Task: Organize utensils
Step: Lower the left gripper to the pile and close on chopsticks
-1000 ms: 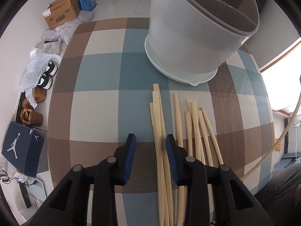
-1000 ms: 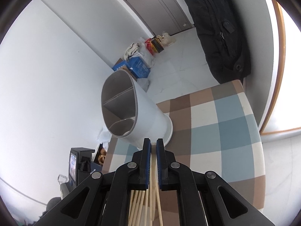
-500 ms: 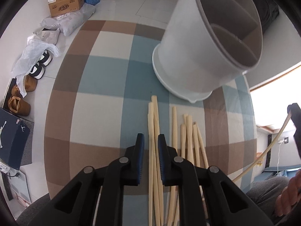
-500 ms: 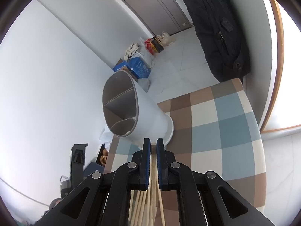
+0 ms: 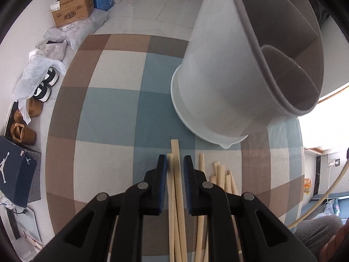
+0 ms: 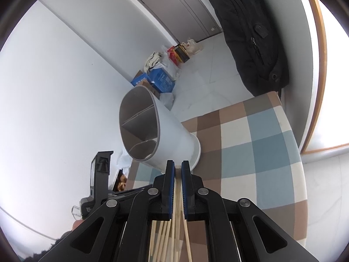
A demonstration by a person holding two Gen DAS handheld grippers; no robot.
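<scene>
My left gripper (image 5: 175, 163) points low and forward over the checked tablecloth (image 5: 104, 100). Its blue pads (image 5: 163, 168) are close together, with two wooden chopsticks (image 5: 176, 174) between them. The left pad looks like it touches one stick, but there is a thin gap by the right pad, so I cannot tell if the grip is tight. The tips of those two sticks poke out past the pads. More chopsticks (image 5: 220, 174) lie flat on the cloth just to the right, side by side.

My right gripper (image 6: 178, 170) is up above the table and tipped, looking down across it. Its pads (image 6: 170, 174) are almost together, and one pale chopstick (image 6: 178, 196) runs up between them. I think it is pinched there. Below it I see the loose chopsticks (image 6: 165, 235) spread on the cloth.

The gray utensil holder (image 5: 229, 65) stands upright on a white saucer (image 5: 181, 113) past the stick tips, toward the far side of the table (image 6: 257, 144). It has walls inside that split it into parts, and the parts I can see hold nothing.

On the floor past the left edge are shoes (image 5: 43, 85), a cardboard box (image 5: 72, 11) and a dark blue shoe box (image 5: 15, 170). A black coat (image 6: 250, 32) hangs by the far wall.
</scene>
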